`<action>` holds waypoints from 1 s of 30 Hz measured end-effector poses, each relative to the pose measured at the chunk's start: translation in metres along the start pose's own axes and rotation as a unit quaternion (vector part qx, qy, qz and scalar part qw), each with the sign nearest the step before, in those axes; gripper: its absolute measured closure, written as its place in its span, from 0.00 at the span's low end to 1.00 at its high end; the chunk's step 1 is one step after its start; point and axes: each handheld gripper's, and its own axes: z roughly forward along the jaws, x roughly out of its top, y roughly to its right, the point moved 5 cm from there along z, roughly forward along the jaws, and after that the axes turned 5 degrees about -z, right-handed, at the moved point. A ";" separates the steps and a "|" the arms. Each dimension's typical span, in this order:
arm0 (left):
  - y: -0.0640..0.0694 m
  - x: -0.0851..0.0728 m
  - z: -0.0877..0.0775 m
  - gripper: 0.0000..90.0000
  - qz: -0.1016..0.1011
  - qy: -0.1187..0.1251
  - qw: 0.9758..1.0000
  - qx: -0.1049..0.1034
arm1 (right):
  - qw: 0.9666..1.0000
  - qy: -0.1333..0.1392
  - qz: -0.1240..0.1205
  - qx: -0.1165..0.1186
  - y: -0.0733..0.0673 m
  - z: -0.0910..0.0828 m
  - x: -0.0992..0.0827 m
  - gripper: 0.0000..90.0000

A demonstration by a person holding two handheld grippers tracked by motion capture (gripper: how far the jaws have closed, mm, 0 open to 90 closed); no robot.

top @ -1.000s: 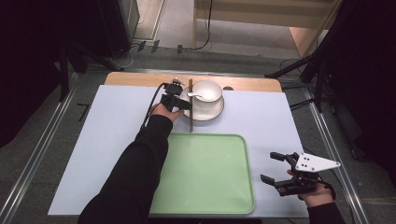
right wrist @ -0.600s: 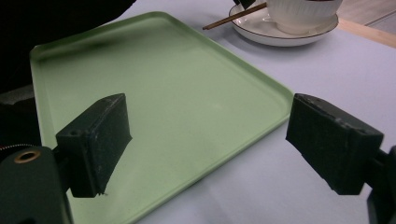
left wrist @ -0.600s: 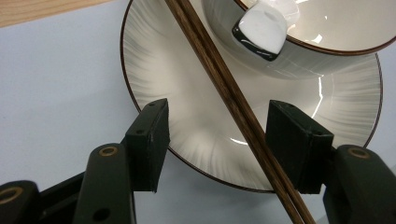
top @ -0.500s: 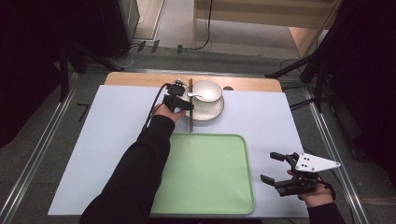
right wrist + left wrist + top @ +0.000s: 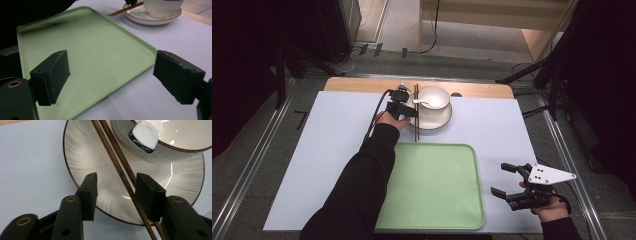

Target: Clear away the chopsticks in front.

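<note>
Reaching to the table's far edge, the left gripper (image 5: 116, 188) is held open astride the chopsticks (image 5: 120, 170) lying across the saucer (image 5: 82, 157); the right gripper (image 5: 512, 185) is held open beside the green tray (image 5: 437, 195).

A pale green tray (image 5: 432, 190), brown chopsticks (image 5: 117, 160), and a white brown-rimmed plate (image 5: 82, 152) with grey radial streaks.

At the far middle of your table (image 5: 312, 150) a bowl (image 5: 434, 97) sits on a plate (image 5: 432, 119), with a spoon (image 5: 424, 103) in the bowl. Chopsticks (image 5: 416, 112) lie across the plate's left side, just beside the bowl. The tray (image 5: 437, 185) lies nearer you, in front of the plate and apart from it.
</note>
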 end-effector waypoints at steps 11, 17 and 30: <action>0.000 -0.004 0.014 0.81 -0.027 -0.004 1.000 0.010 | 1.000 0.001 -0.001 -0.002 0.000 -0.001 0.000 0.16; -0.005 -0.003 0.013 0.94 -0.076 0.008 0.997 0.009 | 1.000 0.001 0.000 -0.001 0.000 -0.001 0.000 0.16; -0.020 0.002 -0.029 0.96 -0.079 0.016 0.996 -0.029 | 1.000 0.001 -0.001 0.000 -0.001 -0.002 -0.001 0.16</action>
